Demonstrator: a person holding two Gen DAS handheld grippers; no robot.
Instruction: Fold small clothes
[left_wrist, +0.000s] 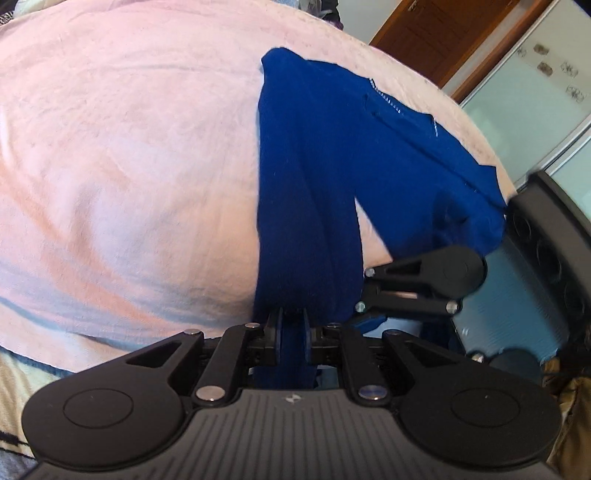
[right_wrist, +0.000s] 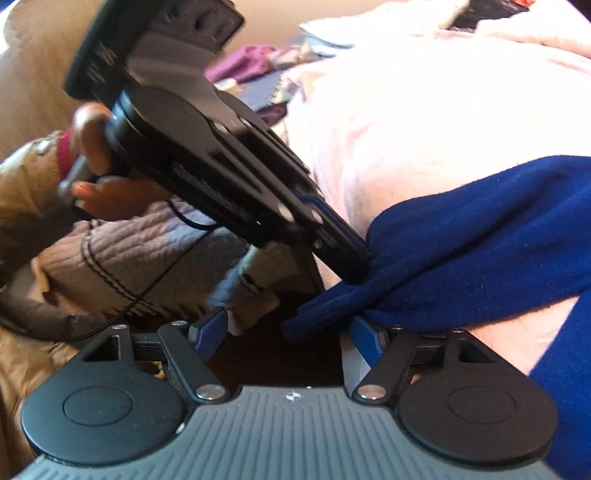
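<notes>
A small royal-blue garment (left_wrist: 332, 155) lies on a pink sheet (left_wrist: 129, 147), its legs running toward me. My left gripper (left_wrist: 293, 332) is shut on the end of one blue leg at the sheet's near edge. In the right wrist view the left gripper (right_wrist: 343, 258) comes in from the upper left and pinches the bunched blue fabric (right_wrist: 461, 240). My right gripper (right_wrist: 288, 334) is open with blue pads (right_wrist: 212, 328) spread wide; the fabric's loose end hangs between them, close to the right pad. The right gripper also shows in the left wrist view (left_wrist: 373, 291).
The pink sheet covers a bed (right_wrist: 424, 110). Other clothes (right_wrist: 240, 66) lie at the far side. A person's hand (right_wrist: 96, 147) and a ribbed knit sleeve (right_wrist: 129, 258) are at the left. A wooden door (left_wrist: 443, 33) and glass panels (left_wrist: 535, 92) stand beyond the bed.
</notes>
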